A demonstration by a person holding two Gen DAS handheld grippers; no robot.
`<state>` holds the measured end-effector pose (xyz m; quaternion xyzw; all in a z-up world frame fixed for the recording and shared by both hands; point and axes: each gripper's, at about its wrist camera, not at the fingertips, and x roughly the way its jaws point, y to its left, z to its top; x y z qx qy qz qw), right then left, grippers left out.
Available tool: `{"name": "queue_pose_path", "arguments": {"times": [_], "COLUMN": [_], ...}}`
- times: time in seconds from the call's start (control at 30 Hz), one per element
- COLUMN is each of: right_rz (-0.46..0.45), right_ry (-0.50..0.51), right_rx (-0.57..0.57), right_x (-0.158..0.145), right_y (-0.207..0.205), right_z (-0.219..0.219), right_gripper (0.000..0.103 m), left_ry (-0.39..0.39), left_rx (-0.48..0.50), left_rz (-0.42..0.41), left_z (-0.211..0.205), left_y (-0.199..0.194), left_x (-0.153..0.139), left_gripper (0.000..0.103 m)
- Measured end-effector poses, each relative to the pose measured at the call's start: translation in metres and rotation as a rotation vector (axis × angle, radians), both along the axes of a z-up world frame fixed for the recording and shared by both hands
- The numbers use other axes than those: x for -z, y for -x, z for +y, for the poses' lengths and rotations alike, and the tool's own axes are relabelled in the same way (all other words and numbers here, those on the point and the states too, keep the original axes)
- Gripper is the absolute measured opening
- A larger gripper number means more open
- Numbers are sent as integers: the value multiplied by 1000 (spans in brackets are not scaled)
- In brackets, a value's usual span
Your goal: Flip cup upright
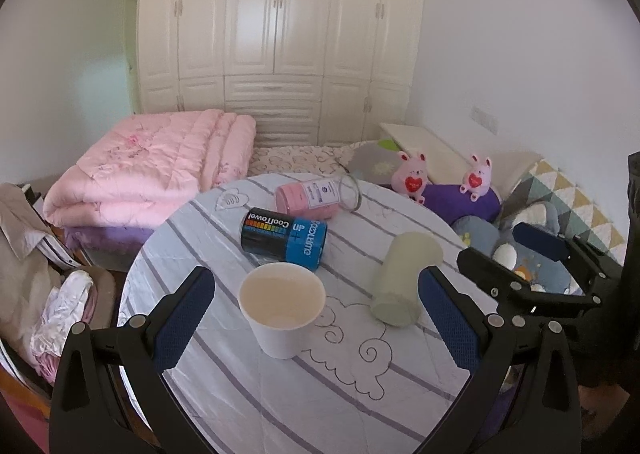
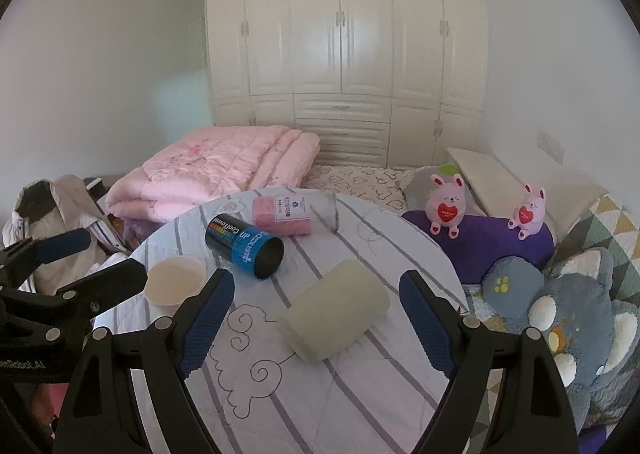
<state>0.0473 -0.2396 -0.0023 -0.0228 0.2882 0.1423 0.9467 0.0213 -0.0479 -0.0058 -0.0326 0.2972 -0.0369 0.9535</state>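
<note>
The round table [image 1: 248, 394], covered in a striped cloth with cloud outlines, carries 4 containers; the white paper cup [image 1: 281, 310] serves as the landmark, standing upright near the table's near-left edge, its tan inside showing nothing in it. Just behind the paper cup lies the black-and-blue CoolTowel can [image 1: 285, 235] on its side; from the right wrist view its open mouth [image 2: 267, 257] looks dark and hollow, and what it holds cannot be told. Beyond the can, further from the paper cup, a clear glass jar [image 1: 320, 196] lies on its side with a pink rolled cloth inside it. To the right of the paper cup, apart from it, the pale green frosted cup [image 1: 404, 278] lies tipped on its side, not yet upright; its inside cannot be seen.

The left gripper [image 1: 316, 318] hangs over the near table edge with its 2 blue-padded fingers [image 1: 184, 318] spread wide on either side of the paper cup, touching nothing. The right gripper [image 2: 316, 322] likewise has its fingers [image 2: 426, 324] wide apart, flanking the frosted cup without contact.

Behind the paper cup, past the table, a folded pink quilt [image 1: 152, 178] rests on the bed; 2 pink plush rabbits [image 1: 412, 176] sit to the far right.
</note>
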Motion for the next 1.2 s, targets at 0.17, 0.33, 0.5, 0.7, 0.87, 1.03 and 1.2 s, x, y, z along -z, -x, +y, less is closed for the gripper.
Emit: {"name": "queue_pose_path", "arguments": {"times": [0.17,0.33,0.5,0.7,0.87,1.03,1.2], "right_rz": [0,-3,3,9,15,26,34], "right_ry": [0,6,11,14,16,19,19], "right_rx": [-1,0,1,-2,-12,-16,-16], "right_x": [0,2,2,3,4,7,8], "right_y": [0,-3,-4,-4,-4,-5,-6], "right_z": [2,5,6,8,11,14,15], "right_gripper": [86,86,86,86,86,86,86], "left_ry": [3,0,-3,-7,-18,-38,-42], "left_rx": [-1,3,6,0,2,3,-3], "left_rz": [-25,-49,-71,-75,-89,-104,-102], "left_z": [3,3,4,5,6,5,6], "left_y": [0,2,3,3,4,5,4], "left_x": [-2,-3,-5,-5,-6,-5,-4], "left_gripper": [103,103,103,103,103,103,103]}}
